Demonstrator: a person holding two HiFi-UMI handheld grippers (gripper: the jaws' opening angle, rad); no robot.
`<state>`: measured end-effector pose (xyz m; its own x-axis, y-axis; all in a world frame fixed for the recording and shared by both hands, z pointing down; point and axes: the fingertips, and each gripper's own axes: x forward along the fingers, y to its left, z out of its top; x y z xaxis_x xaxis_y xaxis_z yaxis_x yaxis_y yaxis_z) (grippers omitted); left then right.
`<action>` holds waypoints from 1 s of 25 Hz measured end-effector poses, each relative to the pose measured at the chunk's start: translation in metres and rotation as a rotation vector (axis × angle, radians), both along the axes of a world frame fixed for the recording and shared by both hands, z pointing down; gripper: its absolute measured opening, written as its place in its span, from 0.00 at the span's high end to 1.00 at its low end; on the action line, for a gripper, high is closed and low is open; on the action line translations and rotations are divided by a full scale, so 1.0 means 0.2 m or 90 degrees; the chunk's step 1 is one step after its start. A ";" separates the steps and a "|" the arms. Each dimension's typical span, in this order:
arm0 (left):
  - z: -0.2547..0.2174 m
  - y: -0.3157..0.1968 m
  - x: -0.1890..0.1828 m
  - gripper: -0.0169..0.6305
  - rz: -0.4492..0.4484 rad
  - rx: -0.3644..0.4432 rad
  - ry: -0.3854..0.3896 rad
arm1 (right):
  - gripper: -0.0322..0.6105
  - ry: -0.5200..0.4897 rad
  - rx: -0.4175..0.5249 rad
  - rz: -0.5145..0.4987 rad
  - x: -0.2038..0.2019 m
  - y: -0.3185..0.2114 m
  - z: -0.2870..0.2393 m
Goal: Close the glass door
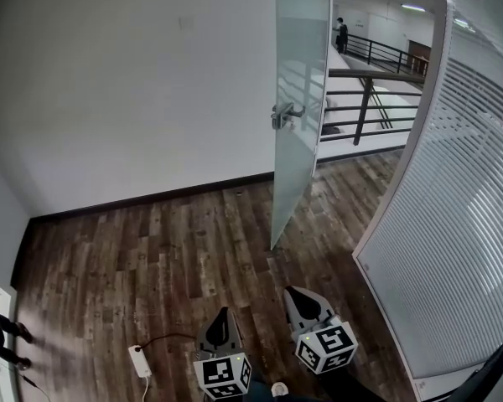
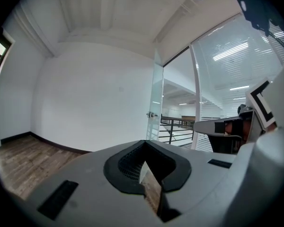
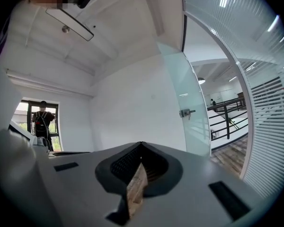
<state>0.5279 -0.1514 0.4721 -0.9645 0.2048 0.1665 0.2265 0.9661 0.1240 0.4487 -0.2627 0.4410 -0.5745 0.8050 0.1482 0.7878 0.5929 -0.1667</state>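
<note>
The tall frosted glass door (image 1: 302, 99) stands open, swung into the room, its edge towards me. A metal lever handle (image 1: 283, 114) sits at mid-height. My left gripper (image 1: 222, 315) and right gripper (image 1: 302, 294) hover side by side low over the wood floor, well short of the door and touching nothing. The left gripper view has the door (image 2: 155, 103) and handle (image 2: 151, 114) straight ahead, beyond my shut left gripper (image 2: 145, 150). In the right gripper view the door (image 3: 187, 108) is ahead to the right of my right gripper (image 3: 141, 149), whose jaws are together and empty.
A curved glass partition with blinds (image 1: 453, 208) lines the right side of the doorway. Beyond the doorway run a black railing (image 1: 369, 99) and a landing with a distant person (image 1: 342, 33). A white power strip (image 1: 139, 360) and its cable lie on the floor (image 1: 151, 249) at left.
</note>
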 end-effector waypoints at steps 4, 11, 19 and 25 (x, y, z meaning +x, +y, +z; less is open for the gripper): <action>0.03 0.12 -0.14 0.97 0.010 0.002 0.004 | 0.96 0.005 0.002 0.007 -0.13 0.13 0.03; 0.00 0.45 -0.47 0.98 0.018 -0.004 -0.004 | 0.96 -0.002 0.001 0.002 -0.42 0.47 0.02; 0.00 0.78 -0.73 0.97 0.021 -0.002 -0.008 | 0.96 -0.003 0.006 0.021 -0.69 0.75 0.03; 0.04 0.90 -0.84 0.97 0.053 0.039 -0.001 | 0.96 0.000 0.013 0.040 -0.79 0.87 0.05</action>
<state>0.3594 0.0291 0.4799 -0.9782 0.1132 0.1744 0.1453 0.9721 0.1840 0.2917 -0.0893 0.4500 -0.6237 0.7640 0.1652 0.7488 0.6446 -0.1541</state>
